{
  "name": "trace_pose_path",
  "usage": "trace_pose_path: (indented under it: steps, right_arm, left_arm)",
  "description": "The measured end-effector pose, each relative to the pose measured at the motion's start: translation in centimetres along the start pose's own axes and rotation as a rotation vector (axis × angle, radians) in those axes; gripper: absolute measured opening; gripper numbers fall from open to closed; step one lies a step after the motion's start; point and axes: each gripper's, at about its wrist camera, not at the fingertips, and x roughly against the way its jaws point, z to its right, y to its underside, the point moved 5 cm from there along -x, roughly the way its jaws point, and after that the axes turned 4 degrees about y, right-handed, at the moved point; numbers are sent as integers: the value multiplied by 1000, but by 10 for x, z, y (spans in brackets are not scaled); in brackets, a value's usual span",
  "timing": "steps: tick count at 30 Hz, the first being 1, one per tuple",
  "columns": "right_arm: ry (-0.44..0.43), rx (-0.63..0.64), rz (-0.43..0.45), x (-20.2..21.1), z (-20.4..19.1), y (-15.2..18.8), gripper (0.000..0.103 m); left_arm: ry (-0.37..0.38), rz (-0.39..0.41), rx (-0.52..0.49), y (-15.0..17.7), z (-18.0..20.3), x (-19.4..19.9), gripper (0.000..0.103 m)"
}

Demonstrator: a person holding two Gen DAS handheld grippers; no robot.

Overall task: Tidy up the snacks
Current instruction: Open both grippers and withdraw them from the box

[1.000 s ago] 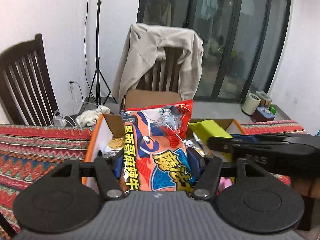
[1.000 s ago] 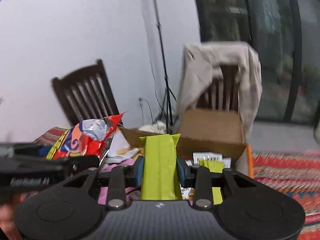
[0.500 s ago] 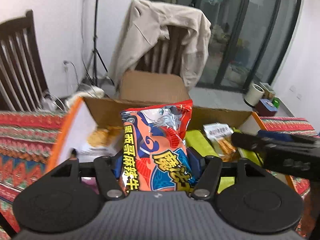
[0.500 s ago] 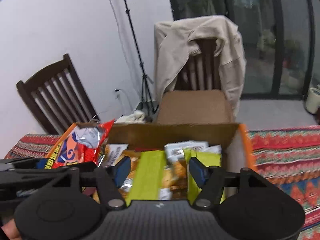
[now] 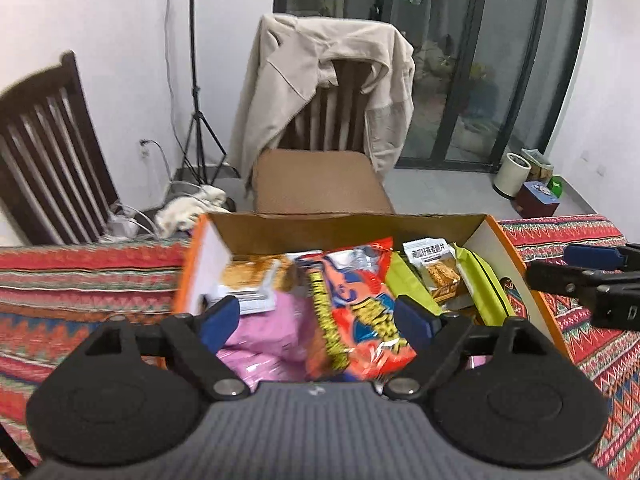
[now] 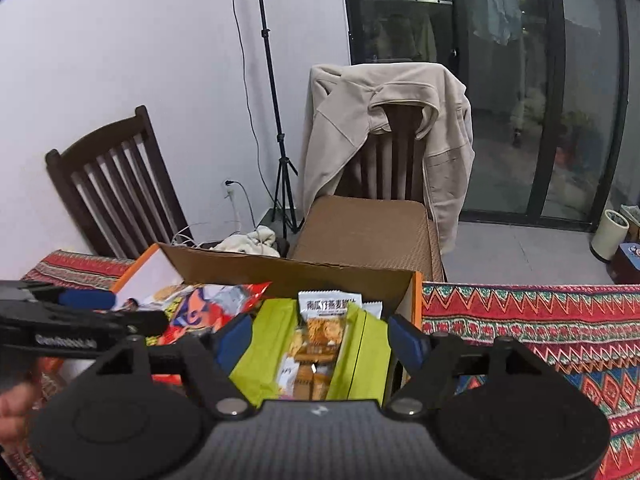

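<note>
The crinkly red foil snack bag (image 5: 356, 312) sits in the cardboard box (image 5: 340, 228), looking slightly blurred between the left gripper (image 5: 320, 316) jaws, which have just been opening and look clear of it. The right gripper (image 6: 320, 340) has likewise just spread, free over smooth lime-green packets (image 6: 264, 344).

The table (image 5: 80, 280) is covered by a woven cloth (image 6: 540, 320) patterned in red, orange, blue and green zigzag bands, which is seen reaching both side edges of each view. Directly on the cloth an open cardboard box (image 5: 344, 226) is set, with brown inner walls and orange-edged white flaps (image 5: 200, 264) spread at its left and right. The box is placed against the far edge of the table, and the cloth is left bare on either side of it. Snack packets are seen packed inside the box.
</note>
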Motion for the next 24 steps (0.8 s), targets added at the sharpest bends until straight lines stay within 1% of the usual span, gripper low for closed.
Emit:
trace_pose_path:
  steps: [3,5,7,8,9,11,12,17,22,24]
  right_arm:
    - [2,-11,2,28,4,-1,78]
    - [9,-5,17,54,5,0,81]
    - [15,12,29,85,6,4,82]
    - [22,25,39,104,6,7,85]
    - [31,32,52,118,8,9,91]
    - [47,33,84,149,10,15,97]
    - [50,31,94,160,11,18,98]
    - [55,15,110,206,9,33,98]
    - [43,48,148,250,-6,54,99]
    - [35,66,174,269,-13,67,100]
  left_arm:
    - [-29,41,-9,1,-6,41,93]
    - [-38,82,-22,8,-10,75,98]
    - [-54,122,-44,18,-11,109,100]
    - [-62,143,-58,23,-11,125,102]
    - [-70,166,-75,29,-10,143,103]
    - [-83,194,-92,40,-7,169,103]
    - [-85,202,-105,45,-4,181,103]
    - [-90,240,-117,66,11,231,103]
    - [-94,296,-94,90,21,272,103]
    - [-74,310,-87,104,26,288,103]
